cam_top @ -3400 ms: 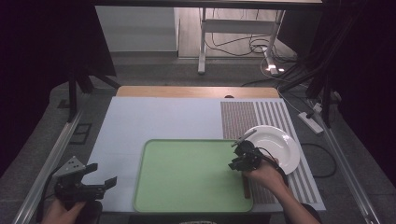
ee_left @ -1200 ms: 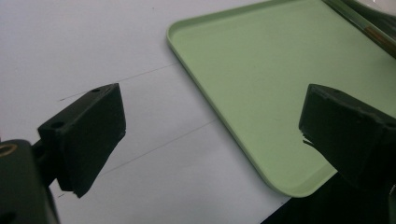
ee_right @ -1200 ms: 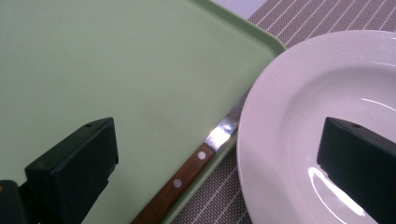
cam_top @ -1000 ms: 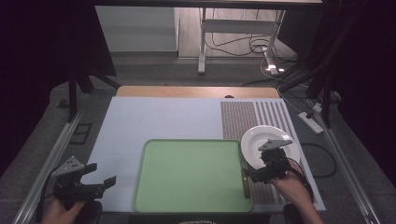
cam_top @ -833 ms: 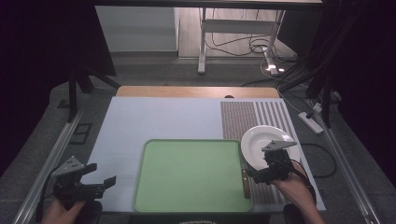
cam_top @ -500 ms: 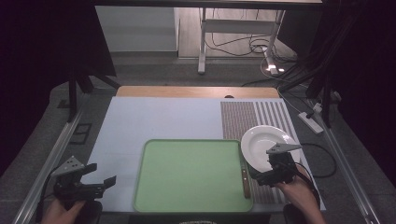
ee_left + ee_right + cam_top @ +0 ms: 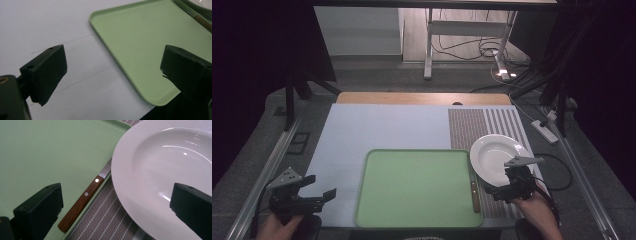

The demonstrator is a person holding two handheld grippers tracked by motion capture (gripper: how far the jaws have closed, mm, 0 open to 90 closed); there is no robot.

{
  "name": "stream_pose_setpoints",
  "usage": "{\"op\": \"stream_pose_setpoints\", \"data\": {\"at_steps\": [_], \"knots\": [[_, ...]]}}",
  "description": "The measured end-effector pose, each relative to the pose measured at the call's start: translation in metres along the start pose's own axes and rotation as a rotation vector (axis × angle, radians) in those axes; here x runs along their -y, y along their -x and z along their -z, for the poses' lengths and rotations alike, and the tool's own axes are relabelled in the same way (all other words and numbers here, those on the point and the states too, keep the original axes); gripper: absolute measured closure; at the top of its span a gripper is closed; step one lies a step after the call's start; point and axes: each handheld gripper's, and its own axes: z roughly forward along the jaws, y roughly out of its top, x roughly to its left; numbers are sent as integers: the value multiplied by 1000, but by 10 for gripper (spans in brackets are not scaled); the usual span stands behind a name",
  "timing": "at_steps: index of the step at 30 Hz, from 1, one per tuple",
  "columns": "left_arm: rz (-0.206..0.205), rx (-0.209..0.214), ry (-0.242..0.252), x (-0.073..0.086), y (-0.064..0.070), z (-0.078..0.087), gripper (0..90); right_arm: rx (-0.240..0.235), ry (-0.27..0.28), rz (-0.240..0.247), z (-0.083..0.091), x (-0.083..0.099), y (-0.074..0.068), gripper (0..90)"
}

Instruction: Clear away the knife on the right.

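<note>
One knife [image 7: 83, 201] between right gripper's [image 7: 112, 212] jaws, untouched

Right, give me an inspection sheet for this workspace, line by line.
Surface: pale table with striped mat at right.
Job's things: white plate on the mat; wooden-handled knife along the right rim of the green tray, blade tucked under the plate's edge.
Clutter: nothing seen.
Grippers: left gripper open, off the tray's left corner; right gripper open near plate and knife.
Cables: floor cables beyond the table.
Surroundings: dark; desk frame behind.
</note>
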Motion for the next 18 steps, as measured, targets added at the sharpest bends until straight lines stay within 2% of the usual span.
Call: {"op": "stream_pose_setpoints", "data": {"at_steps": [18], "knots": [[3, 0, 4, 0, 0, 0, 69, -6, 33, -44, 14, 6, 6, 0]]}}
